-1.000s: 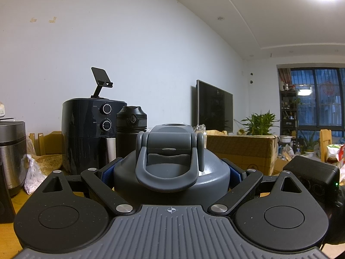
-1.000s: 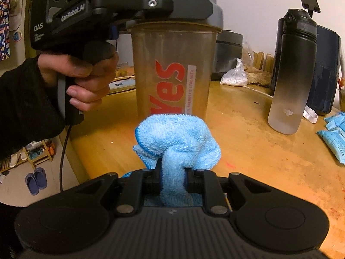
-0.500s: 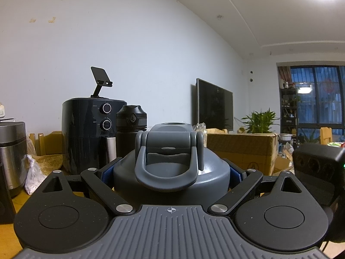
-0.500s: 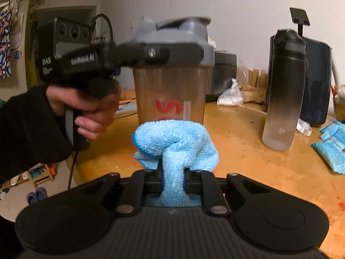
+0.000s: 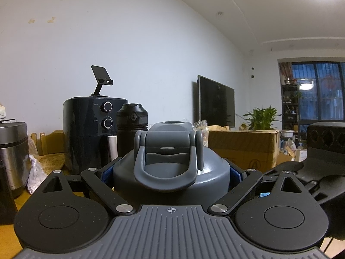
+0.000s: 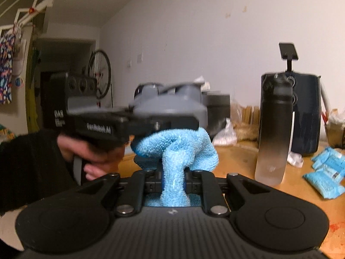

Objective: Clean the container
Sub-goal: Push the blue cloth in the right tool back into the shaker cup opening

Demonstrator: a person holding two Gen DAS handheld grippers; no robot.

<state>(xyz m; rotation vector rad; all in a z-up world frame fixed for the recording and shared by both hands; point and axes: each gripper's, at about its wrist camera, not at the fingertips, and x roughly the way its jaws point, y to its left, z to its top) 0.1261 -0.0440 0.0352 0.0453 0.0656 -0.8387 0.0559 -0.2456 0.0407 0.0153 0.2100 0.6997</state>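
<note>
In the left wrist view, the left gripper (image 5: 171, 172) has its fingers (image 5: 107, 171) closed on either side of the grey lid (image 5: 170, 172) of a shaker bottle, blue pads pressed against the lid's sides, so only the lid with its loop handle and spout cap shows, upright and filling the middle of the view. Behind it on the tabletop (image 5: 6, 222) stand a dark air fryer (image 5: 90, 129) with two dials and a phone stand (image 5: 101, 78) on top, a black water bottle (image 5: 131, 129) just beside the fryer, and a steel pot (image 5: 13, 153) at the left edge. A cardboard box (image 5: 241, 146), a potted plant (image 5: 262, 118) and a television (image 5: 215, 101) sit farther back on the right, and part of the right gripper's black body shows at the right edge. In the right wrist view, which is somewhat blurred, the right gripper (image 6: 173, 177) has its fingers (image 6: 151, 178) squeezed tight on a bunched blue cloth (image 6: 174, 146). The cloth is raised just under the lid (image 6: 170, 105) of the shaker bottle, hiding the bottle's body. A hand (image 6: 90, 153) in a black sleeve (image 6: 30, 166) grips the left gripper's handle at the left. The water bottle (image 6: 275, 129) stands on the tabletop (image 6: 237, 157) to the right, with the air fryer (image 6: 306, 116) behind it and blue packets (image 6: 325, 172) lying nearby.
</note>
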